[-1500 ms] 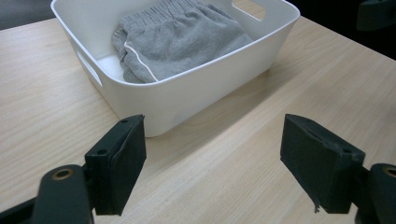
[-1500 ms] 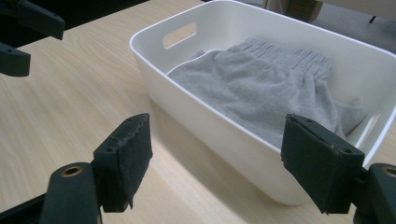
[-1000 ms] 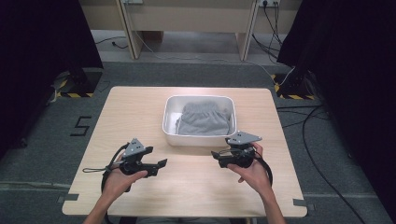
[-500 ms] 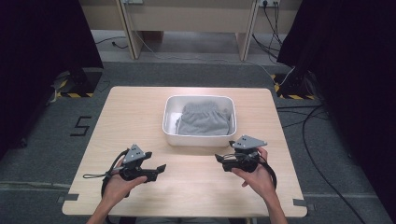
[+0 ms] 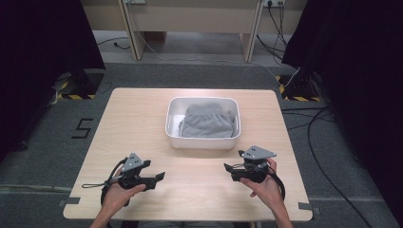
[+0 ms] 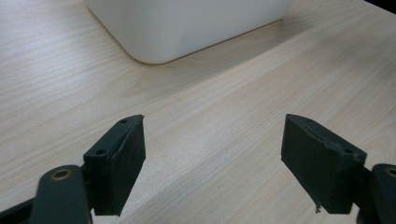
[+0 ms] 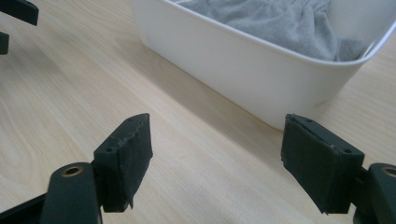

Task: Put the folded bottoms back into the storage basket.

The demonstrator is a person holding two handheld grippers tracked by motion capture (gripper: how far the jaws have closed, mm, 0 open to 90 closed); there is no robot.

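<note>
Both tongs I hold low over the surface (image 5: 142,118), on the near side of the white tub (image 5: 203,141). Left tongs (image 5: 159,176) gape wide with nothing between them, well off the tub's near left corner. Right tongs (image 5: 228,167) gape wide and empty too, near its right corner. Grey cloth (image 5: 207,122) lies bunched inside the tub.

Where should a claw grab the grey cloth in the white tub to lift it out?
Probably the bunched fold in the middle of the grey cloth, coming straight down from above. The white tub has walls all round, so no claw gets in sideways, and the raised wrinkles give something to pinch.
</note>
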